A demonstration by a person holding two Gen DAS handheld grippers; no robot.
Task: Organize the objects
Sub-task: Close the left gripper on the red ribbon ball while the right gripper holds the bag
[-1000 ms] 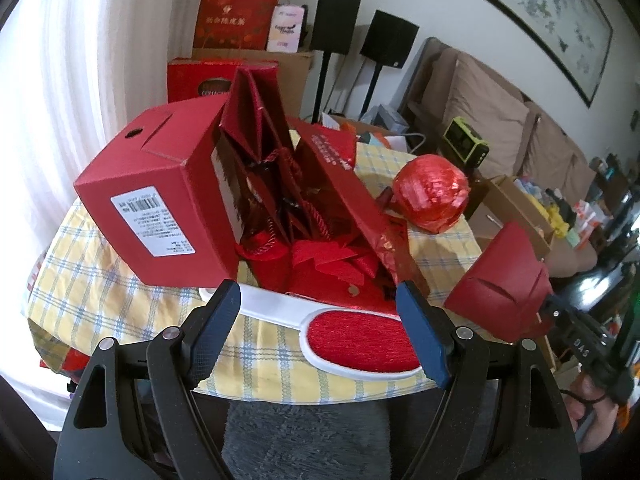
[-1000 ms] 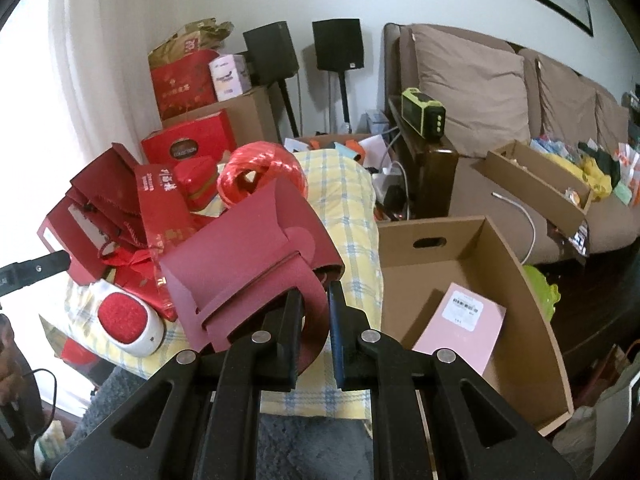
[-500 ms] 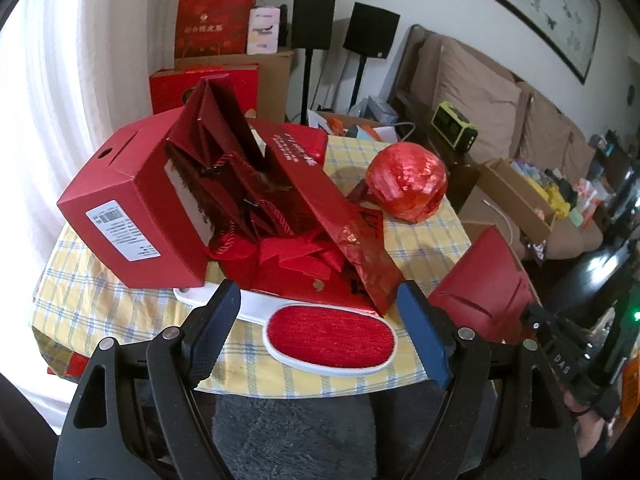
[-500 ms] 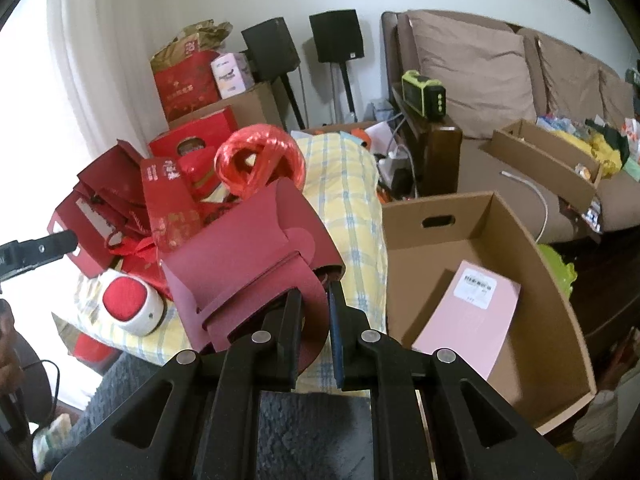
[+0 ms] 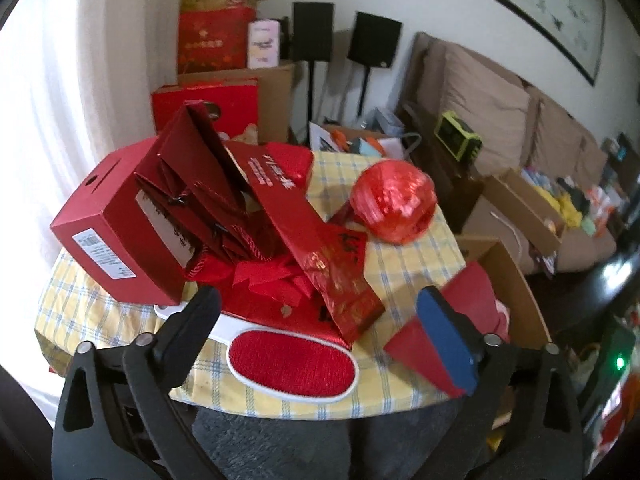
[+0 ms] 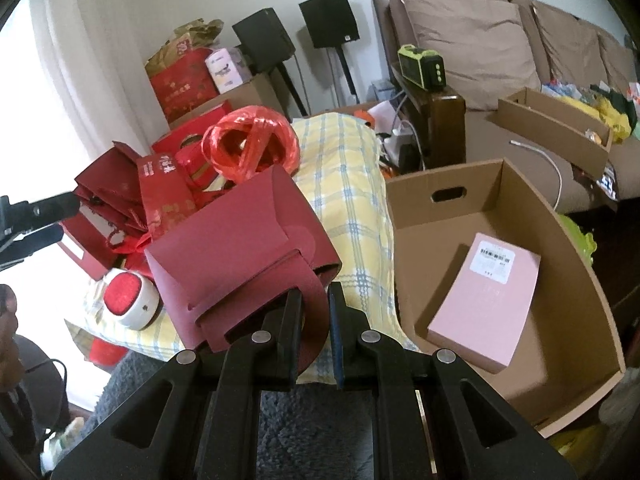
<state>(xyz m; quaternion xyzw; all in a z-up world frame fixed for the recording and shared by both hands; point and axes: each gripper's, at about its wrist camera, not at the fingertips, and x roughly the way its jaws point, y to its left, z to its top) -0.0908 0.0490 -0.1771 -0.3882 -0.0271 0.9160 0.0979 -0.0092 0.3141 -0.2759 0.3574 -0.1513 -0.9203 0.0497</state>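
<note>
My right gripper (image 6: 314,300) is shut on a flap of a dark red folded paper box (image 6: 240,248) and holds it above the table's near edge, beside the open cardboard box (image 6: 500,200). From the left wrist view that paper box (image 5: 472,296) shows partly behind the right finger. The jaws of my left gripper (image 5: 324,320) are opening wide, with nothing pressed between them. A white lint brush with a red pad (image 5: 292,364) lies on the cloth below and between the fingers. A red ribbon ball (image 5: 394,202) rests further back.
On the yellow checked table (image 5: 400,272) are piled a red labelled box (image 5: 108,220), red gift bags and a long red bag (image 5: 312,240). A pink box (image 6: 488,292) lies inside the cardboard box. A sofa (image 6: 472,40), speakers and more boxes stand behind.
The left jaws have spread wider and the left view has drawn back from the pile. The right gripper has sunk with the paper box, nearer the cardboard box.
</note>
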